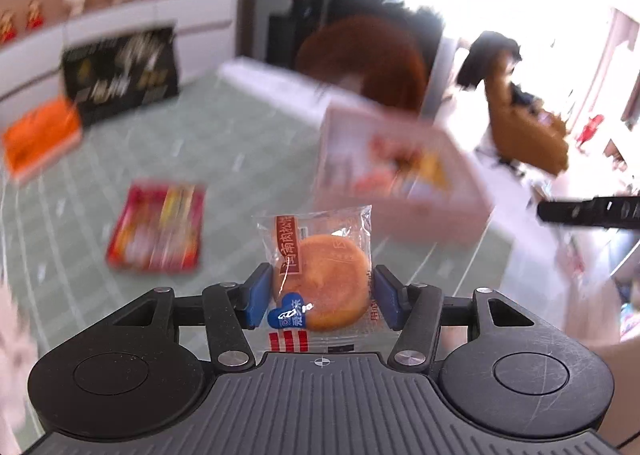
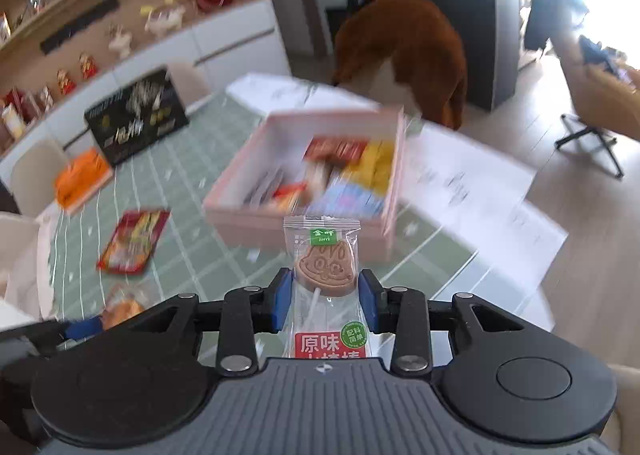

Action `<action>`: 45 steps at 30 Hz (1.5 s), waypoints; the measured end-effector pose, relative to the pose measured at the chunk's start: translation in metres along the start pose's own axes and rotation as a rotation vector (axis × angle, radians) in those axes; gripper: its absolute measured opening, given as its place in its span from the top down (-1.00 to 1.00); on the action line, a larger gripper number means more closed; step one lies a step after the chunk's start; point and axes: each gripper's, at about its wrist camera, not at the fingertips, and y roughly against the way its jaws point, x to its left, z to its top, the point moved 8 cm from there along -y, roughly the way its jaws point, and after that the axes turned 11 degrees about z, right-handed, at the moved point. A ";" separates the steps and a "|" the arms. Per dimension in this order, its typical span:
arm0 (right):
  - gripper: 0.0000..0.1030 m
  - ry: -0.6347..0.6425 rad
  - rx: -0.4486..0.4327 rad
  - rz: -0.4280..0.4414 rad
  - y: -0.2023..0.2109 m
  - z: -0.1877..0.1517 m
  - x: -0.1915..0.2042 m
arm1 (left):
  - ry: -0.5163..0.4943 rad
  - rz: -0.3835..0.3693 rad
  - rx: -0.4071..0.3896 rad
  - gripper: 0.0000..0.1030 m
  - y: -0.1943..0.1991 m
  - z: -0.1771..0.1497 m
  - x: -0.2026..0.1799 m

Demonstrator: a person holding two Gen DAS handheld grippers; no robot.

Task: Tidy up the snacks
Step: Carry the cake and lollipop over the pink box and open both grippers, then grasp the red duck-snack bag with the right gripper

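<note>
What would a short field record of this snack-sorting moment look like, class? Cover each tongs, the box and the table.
left tongs: closed on a round cake in a clear wrapper
right tongs: closed on a wrapped lollipop
pink box: open, already holds several snack packets
table: green checked cloth
loose on cloth: red packet, orange packet, black box

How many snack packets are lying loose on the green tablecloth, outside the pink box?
2: a red packet near the middle of the green tablecloth, and an orange packet farther back beside the black box. Others may lie out of view.
</note>
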 end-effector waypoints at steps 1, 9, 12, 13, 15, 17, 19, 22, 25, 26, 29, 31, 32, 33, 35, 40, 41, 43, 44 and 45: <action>0.31 -0.001 -0.021 0.000 0.006 0.008 -0.001 | -0.008 -0.010 -0.025 -0.17 0.003 0.013 -0.004; 0.31 0.088 -0.154 -0.039 0.031 0.087 0.003 | -0.001 -0.121 -0.149 -0.17 -0.008 0.096 -0.029; 0.31 0.087 -0.152 -0.040 0.019 0.108 0.000 | 0.010 -0.172 -0.126 -0.17 -0.041 0.108 -0.038; 0.31 0.080 -0.145 -0.038 0.011 0.112 -0.003 | 0.008 -0.197 -0.112 -0.17 -0.055 0.110 -0.043; 0.31 0.063 -0.128 -0.052 -0.007 0.115 -0.009 | -0.003 -0.223 -0.079 -0.17 -0.084 0.110 -0.054; 0.31 0.035 -0.098 -0.057 -0.031 0.115 -0.015 | -0.016 -0.240 -0.044 -0.17 -0.109 0.110 -0.065; 0.31 0.002 -0.056 -0.045 -0.055 0.113 -0.021 | -0.045 -0.264 0.024 -0.17 -0.133 0.107 -0.077; 0.30 -0.012 -0.017 -0.072 -0.085 0.108 -0.027 | -0.036 -0.299 0.111 -0.11 -0.156 0.098 -0.083; 0.25 -0.018 0.023 -0.086 -0.113 0.106 -0.029 | -0.027 -0.279 0.092 -0.06 -0.159 0.100 -0.080; 0.16 -0.027 0.033 -0.095 -0.121 0.106 -0.030 | -0.032 -0.282 0.091 -0.06 -0.158 0.101 -0.079; -0.08 -0.028 0.047 -0.112 -0.136 0.104 -0.028 | -0.045 -0.293 0.089 -0.06 -0.153 0.104 -0.076; -0.19 -0.017 0.042 -0.123 -0.138 0.103 -0.026 | -0.045 -0.290 0.089 -0.06 -0.153 0.103 -0.069; -0.21 -0.008 0.042 -0.129 -0.137 0.102 -0.025 | -0.036 -0.289 0.092 -0.06 -0.155 0.103 -0.064; -0.23 0.001 0.044 -0.130 -0.138 0.101 -0.024 | -0.023 -0.287 0.095 -0.06 -0.155 0.103 -0.060; -0.25 0.018 0.049 -0.131 -0.136 0.097 -0.021 | 0.002 -0.280 0.090 -0.06 -0.152 0.100 -0.050; -0.37 0.063 0.055 -0.126 -0.120 0.078 -0.015 | 0.093 -0.192 0.030 -0.05 -0.140 0.101 0.006; -0.44 0.072 0.059 -0.122 -0.115 0.071 -0.014 | 0.110 -0.161 0.023 -0.05 -0.141 0.100 0.023; -0.48 0.081 0.075 -0.116 -0.107 0.059 -0.014 | 0.134 -0.078 0.013 -0.05 -0.145 0.095 0.059; -0.48 0.084 0.083 -0.112 -0.103 0.051 -0.015 | 0.151 -0.027 0.018 -0.05 -0.151 0.090 0.081; -0.48 0.084 0.087 -0.107 -0.099 0.045 -0.016 | 0.168 0.017 0.022 -0.05 -0.157 0.085 0.102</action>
